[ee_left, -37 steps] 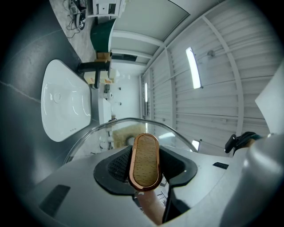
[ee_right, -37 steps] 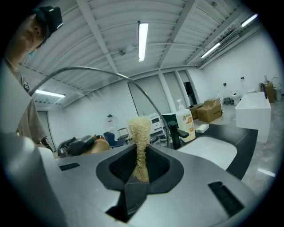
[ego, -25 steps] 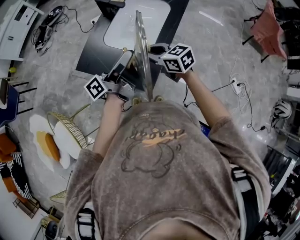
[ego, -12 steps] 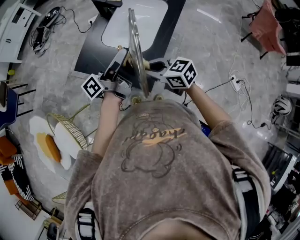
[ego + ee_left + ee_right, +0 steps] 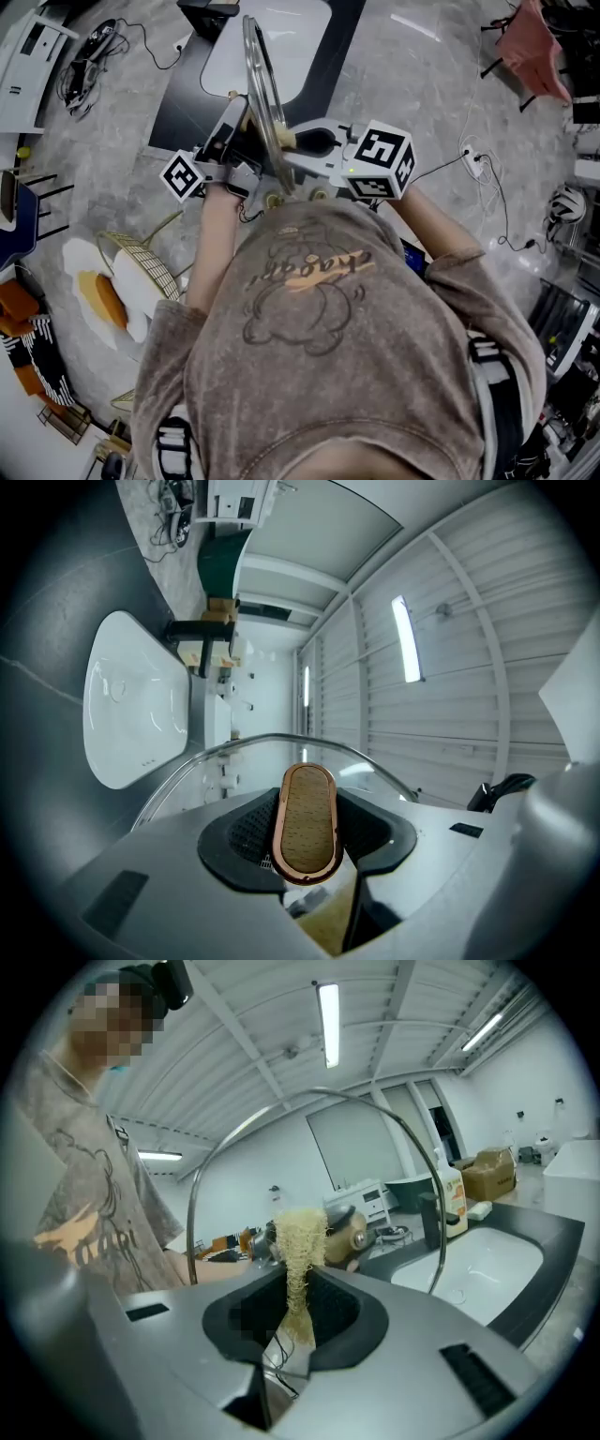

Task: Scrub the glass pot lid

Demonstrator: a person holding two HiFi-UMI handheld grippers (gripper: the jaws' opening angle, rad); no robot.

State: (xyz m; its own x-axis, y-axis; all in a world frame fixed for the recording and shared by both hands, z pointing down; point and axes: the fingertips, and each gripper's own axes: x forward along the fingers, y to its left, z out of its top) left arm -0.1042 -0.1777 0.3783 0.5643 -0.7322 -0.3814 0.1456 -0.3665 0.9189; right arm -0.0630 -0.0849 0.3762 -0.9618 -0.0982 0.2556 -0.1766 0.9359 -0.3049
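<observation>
Okay, I've got the glass pot lid (image 5: 260,84) up on edge in front of me, held in the air above the dark desk (image 5: 187,94) and its white sink (image 5: 291,33).

Left gripper (image 5: 305,841) first: its fingers are clamped partway closed on the lid's wooden handle (image 5: 305,817), one on each side of that oval knob, and the metal rim arcs just beyond it. So the lid hangs off my left side with its handle turned to the left (in the head view it's nearly edge-on, just a thin curved line).

Now the right gripper (image 5: 298,1312): its fingers are pinched nearly together on a pale, stringy scrubber (image 5: 298,1237), and the frayed tuft sticks out past the fingertips. It sits on the opposite side of the glass from the handle. In the right gripper view the rim loops round the tuft, and I can see the handle through the glass right behind it. Whether the tuft actually touches the glass, I can't tell from here.

The person's brown printed shirt (image 5: 319,356) fills the lower head view, with grey floor (image 5: 422,84) around the desk.
</observation>
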